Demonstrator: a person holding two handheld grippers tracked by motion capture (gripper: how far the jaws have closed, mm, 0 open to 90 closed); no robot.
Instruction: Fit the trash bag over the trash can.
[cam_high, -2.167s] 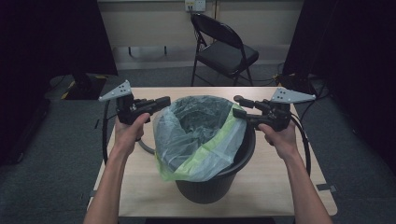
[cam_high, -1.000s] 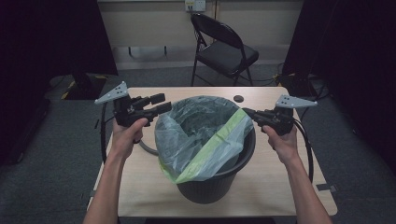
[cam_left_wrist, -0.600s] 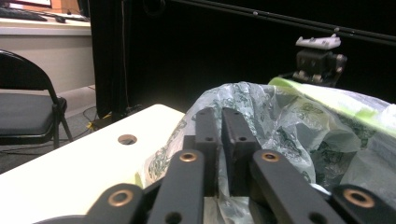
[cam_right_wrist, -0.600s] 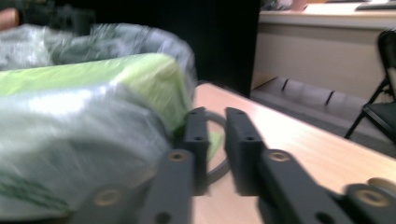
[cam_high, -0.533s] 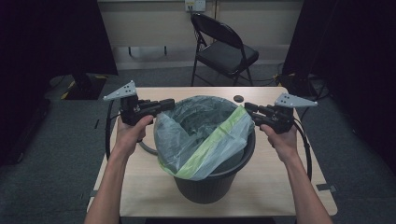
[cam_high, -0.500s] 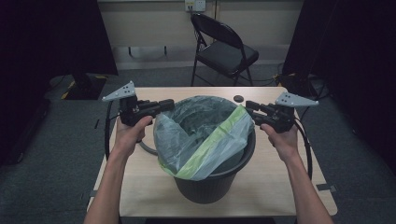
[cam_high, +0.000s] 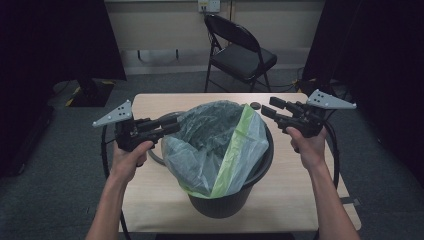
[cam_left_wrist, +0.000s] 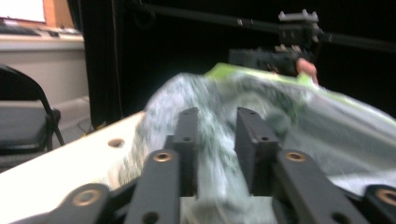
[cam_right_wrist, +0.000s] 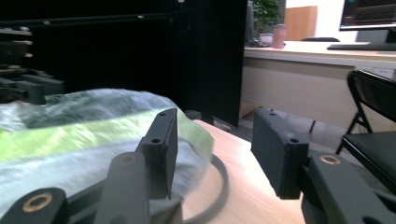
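Observation:
A black bucket (cam_high: 267, 152) stands mid-table, lined with a clear plastic bag (cam_high: 210, 145) that has a green band (cam_high: 235, 155) draped over its front rim. My left gripper (cam_high: 172, 127) sits at the bag's left edge. Its jaws stand a narrow gap apart (cam_left_wrist: 217, 140), with blurred bag film (cam_left_wrist: 303, 121) just beyond them. At the bucket's far right, my right gripper (cam_high: 267, 107) is wide open (cam_right_wrist: 215, 140). The bag's green edge (cam_right_wrist: 93, 135) lies beside its left jaw and nothing is between the jaws. The bucket rim (cam_right_wrist: 220, 179) curves below.
The wooden table (cam_high: 165, 102) carries a small dark round thing (cam_high: 255, 105) behind the bucket. A cable loop (cam_high: 156, 157) lies left of the bucket. A black folding chair (cam_high: 240, 55) stands beyond the far edge. Dark curtains hang on both sides.
My left gripper has drawn back left and a little lower from the bag's rim. The right gripper has stayed near the far right rim, slightly raised. The bag's right edge now stands higher.

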